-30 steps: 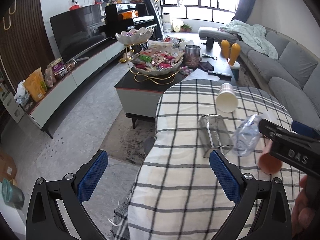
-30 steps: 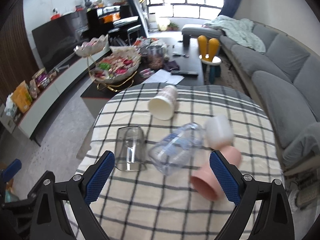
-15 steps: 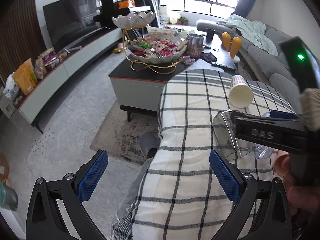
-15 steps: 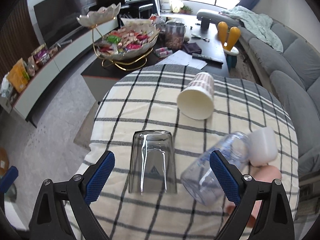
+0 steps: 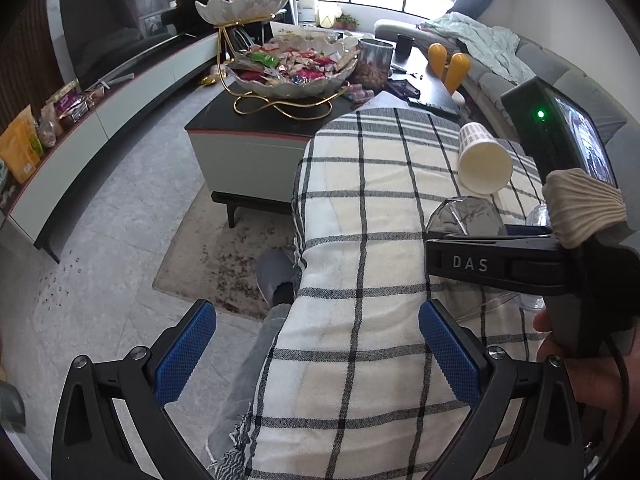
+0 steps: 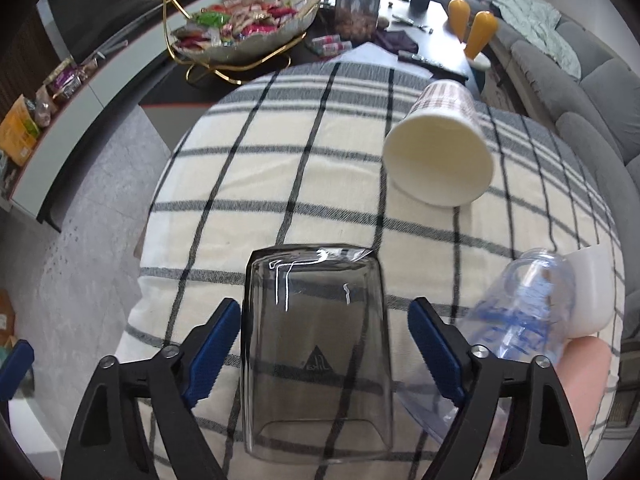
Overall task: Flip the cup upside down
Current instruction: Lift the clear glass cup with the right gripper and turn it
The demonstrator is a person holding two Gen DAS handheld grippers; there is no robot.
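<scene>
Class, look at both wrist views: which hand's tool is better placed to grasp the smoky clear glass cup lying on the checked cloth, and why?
The right tool. Its open blue pads straddle the smoky clear glass cup, which lies on its side between them. The left tool hangs open over the checked cloth's edge, with nothing between its pads.

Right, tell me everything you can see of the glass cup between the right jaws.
The glass cup is clear, smoky grey, with rounded-square walls and a small triangle logo on its side. It lies on its side on the checked cloth, base pointing away, mouth toward the camera. The open right gripper straddles it; whether the jaws touch it is unclear. It looks empty.
</scene>
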